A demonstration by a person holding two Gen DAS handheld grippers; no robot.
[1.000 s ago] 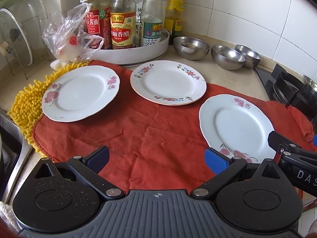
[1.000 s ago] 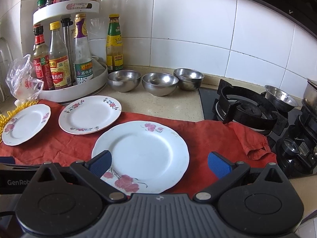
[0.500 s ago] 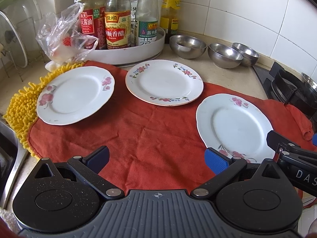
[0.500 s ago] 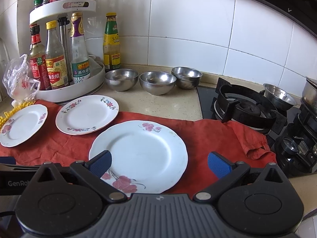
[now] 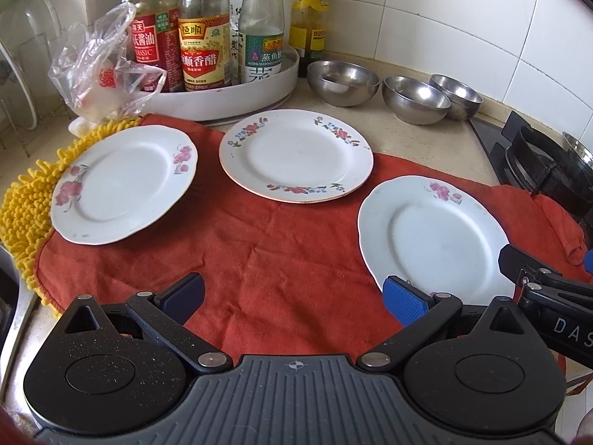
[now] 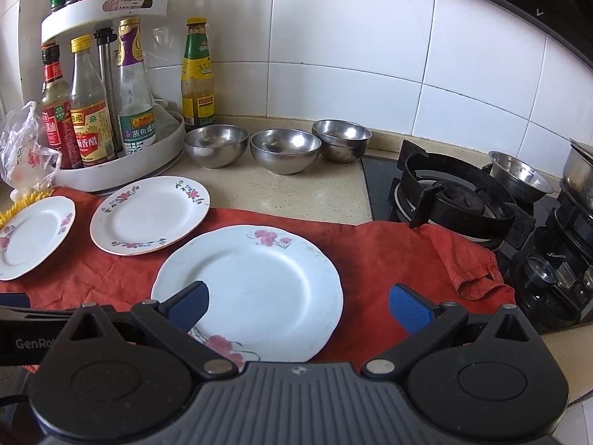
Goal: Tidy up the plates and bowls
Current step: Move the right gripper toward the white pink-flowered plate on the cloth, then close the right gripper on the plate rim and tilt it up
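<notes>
Three white flowered plates lie apart on a red cloth: a left plate, a middle plate and a right plate. Three steel bowls stand in a row behind them. My left gripper is open and empty over the cloth's near edge. My right gripper is open and empty, above the near rim of the right plate. The right wrist view also shows the middle plate, the left plate and the bowls.
A white turntable rack with sauce bottles stands at the back left, a plastic bag beside it. A yellow mop cloth lies under the left plate. A gas hob with a small steel dish is on the right.
Both grippers have moved a little forward toward the plates. Both stay open, and the plates and bowls have not moved.
</notes>
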